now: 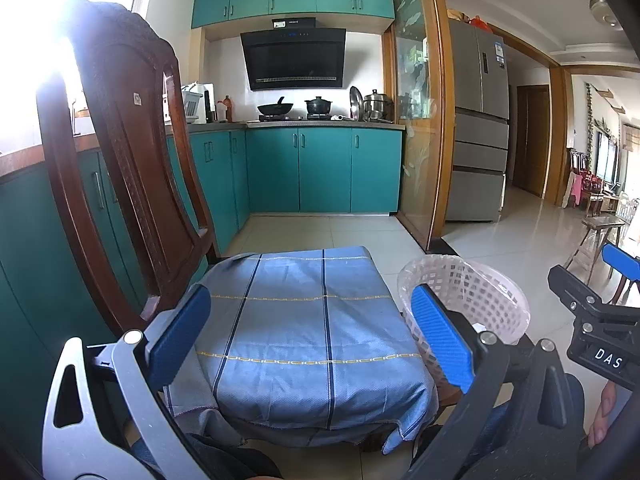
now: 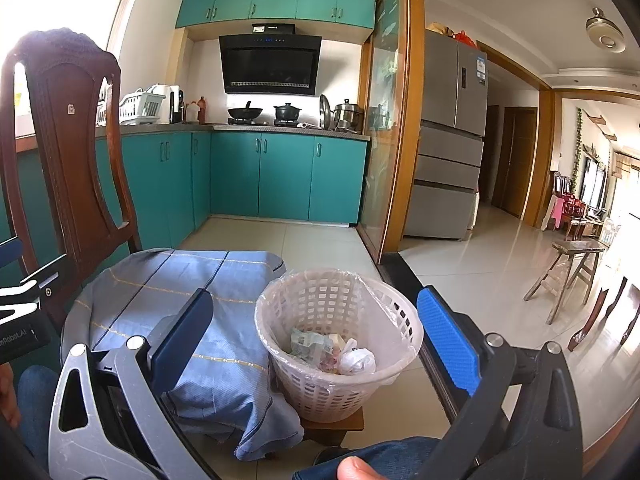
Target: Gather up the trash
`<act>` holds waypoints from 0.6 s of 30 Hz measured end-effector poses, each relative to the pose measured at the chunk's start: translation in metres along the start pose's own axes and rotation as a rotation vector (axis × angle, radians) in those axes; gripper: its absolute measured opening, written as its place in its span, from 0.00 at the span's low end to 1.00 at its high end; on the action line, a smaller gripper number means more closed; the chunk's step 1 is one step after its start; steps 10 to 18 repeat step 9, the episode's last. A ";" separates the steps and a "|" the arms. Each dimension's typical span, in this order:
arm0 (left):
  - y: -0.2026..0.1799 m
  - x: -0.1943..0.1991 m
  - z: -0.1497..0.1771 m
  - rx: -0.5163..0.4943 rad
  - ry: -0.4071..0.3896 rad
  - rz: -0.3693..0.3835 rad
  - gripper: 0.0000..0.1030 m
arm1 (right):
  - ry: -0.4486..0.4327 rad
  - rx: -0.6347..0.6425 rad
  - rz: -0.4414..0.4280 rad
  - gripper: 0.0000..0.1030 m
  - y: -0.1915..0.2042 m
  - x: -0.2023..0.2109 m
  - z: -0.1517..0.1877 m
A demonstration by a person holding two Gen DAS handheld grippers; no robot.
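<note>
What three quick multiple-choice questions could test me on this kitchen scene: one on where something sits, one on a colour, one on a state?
1. Where does the white basket stand relative to the blue cloth?
A. On top of it
B. To its right
C. Behind the wooden chair

2. What colour are the kitchen cabinets?
A. Teal
B. Red
C. White

3. How are the right gripper and left gripper?
A. Both clamped on trash
B. One open, one shut
C. Both open and empty

Answers: 1 B, the basket sits right of the cloth on a small stand. 2 A, the doors are teal. 3 C, each pair of fingers is spread wide with nothing between.
</note>
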State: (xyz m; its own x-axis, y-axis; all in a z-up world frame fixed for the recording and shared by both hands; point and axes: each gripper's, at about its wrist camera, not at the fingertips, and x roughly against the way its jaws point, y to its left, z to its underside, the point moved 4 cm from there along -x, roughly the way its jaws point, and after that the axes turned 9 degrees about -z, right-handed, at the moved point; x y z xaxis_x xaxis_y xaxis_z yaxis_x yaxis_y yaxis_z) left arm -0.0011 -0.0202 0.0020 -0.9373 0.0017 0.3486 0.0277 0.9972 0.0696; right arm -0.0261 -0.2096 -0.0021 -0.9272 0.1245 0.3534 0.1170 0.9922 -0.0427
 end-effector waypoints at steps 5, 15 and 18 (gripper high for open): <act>0.002 -0.009 0.002 0.007 0.019 0.007 0.97 | 0.015 0.002 -0.011 0.97 0.004 -0.008 0.002; 0.009 -0.035 0.003 0.031 0.049 0.015 0.97 | 0.034 0.008 -0.040 0.97 0.012 -0.023 -0.001; 0.009 -0.035 0.003 0.031 0.049 0.015 0.97 | 0.034 0.008 -0.040 0.97 0.012 -0.023 -0.001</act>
